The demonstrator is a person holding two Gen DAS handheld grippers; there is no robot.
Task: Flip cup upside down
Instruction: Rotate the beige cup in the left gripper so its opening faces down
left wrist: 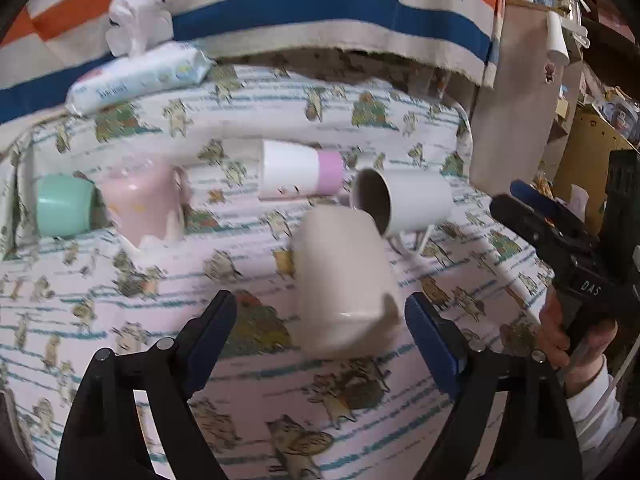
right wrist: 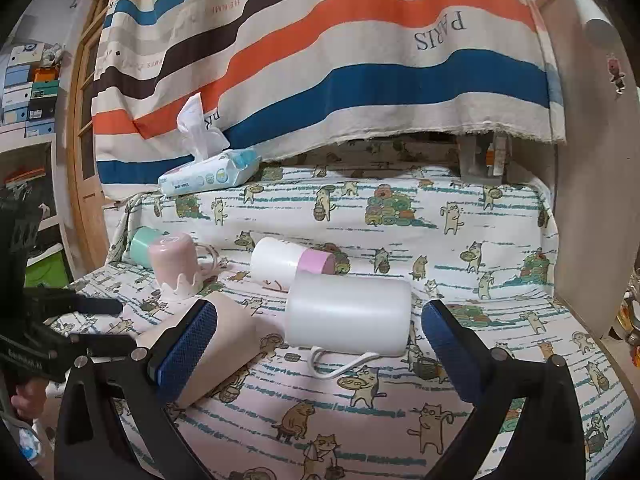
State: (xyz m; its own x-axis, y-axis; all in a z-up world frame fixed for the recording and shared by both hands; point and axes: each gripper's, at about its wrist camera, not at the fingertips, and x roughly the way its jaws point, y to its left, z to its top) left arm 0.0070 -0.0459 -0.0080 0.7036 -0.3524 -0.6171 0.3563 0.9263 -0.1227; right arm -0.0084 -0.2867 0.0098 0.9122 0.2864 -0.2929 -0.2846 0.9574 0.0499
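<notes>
A beige cup (left wrist: 344,280) lies on its side on the cat-print cloth, between the open fingers of my left gripper (left wrist: 320,316) and apart from both pads. It also shows in the right wrist view (right wrist: 216,348), partly behind the left finger. A white mug (left wrist: 404,200) with a thin handle lies on its side just behind it; in the right wrist view this mug (right wrist: 348,312) lies ahead of my open, empty right gripper (right wrist: 320,336). The right gripper also shows at the right of the left wrist view (left wrist: 532,208).
A white-and-pink cup (left wrist: 300,170) lies on its side farther back. A pink cup (left wrist: 140,200) stands upside down at the left, with a mint cup (left wrist: 62,204) on its side beside it. A tissue pack (left wrist: 140,76) lies at the back under a striped cloth (right wrist: 360,60).
</notes>
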